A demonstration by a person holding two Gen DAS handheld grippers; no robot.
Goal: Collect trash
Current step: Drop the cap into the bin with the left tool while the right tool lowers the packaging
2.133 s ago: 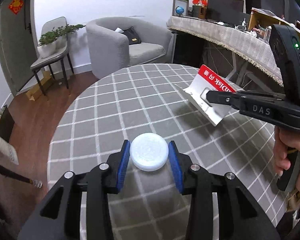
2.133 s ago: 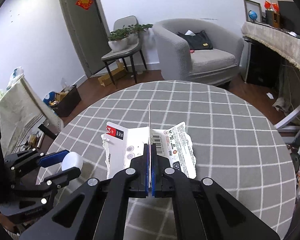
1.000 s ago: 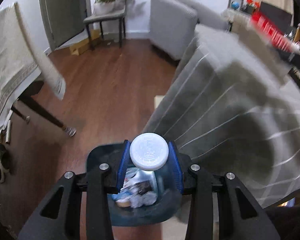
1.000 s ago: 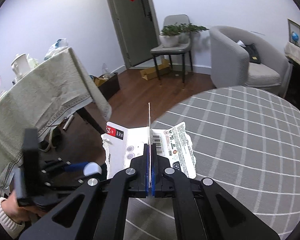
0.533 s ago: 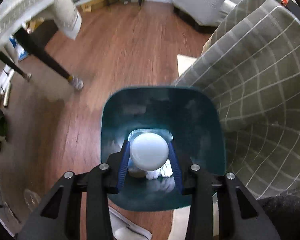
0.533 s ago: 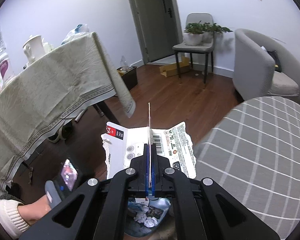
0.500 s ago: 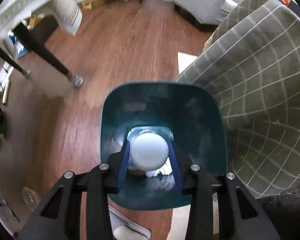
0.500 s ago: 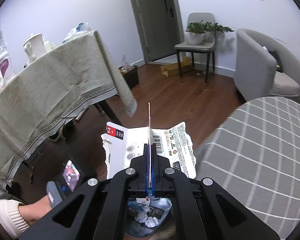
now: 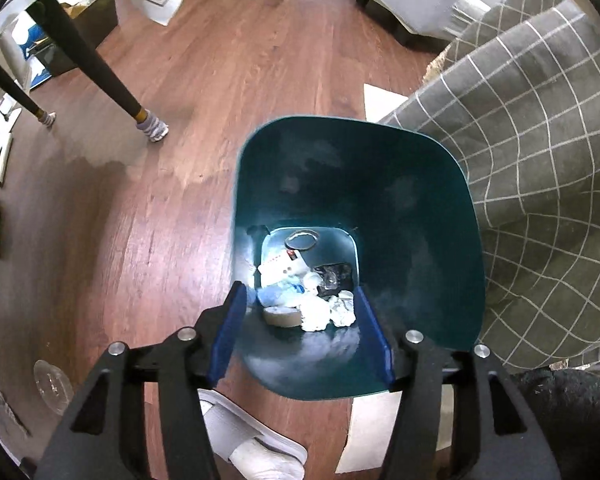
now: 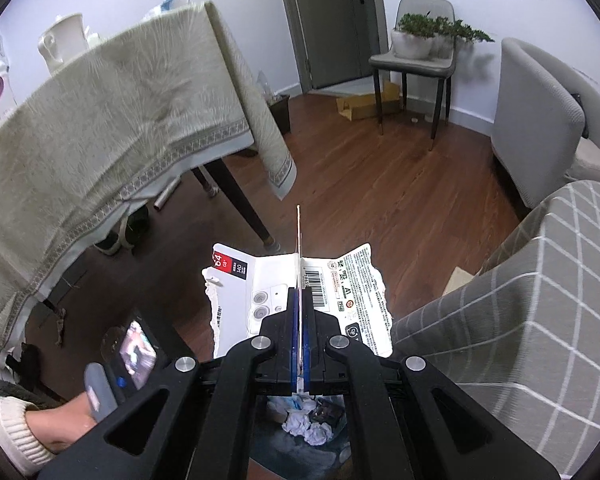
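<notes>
The torn card package [image 10: 300, 292] stands upright in the lower middle of the right wrist view, pinched firmly by the right claw [image 10: 299, 320], above the teal trash bin [image 9: 420, 208]. The left claw [image 9: 300, 320], lower middle of its view, has just been opening and is now half open and empty over the bin's crumpled paper [image 9: 320, 308]. The flat card may catch air and, I think, land on the wooden floor [image 9: 180, 140].
</notes>
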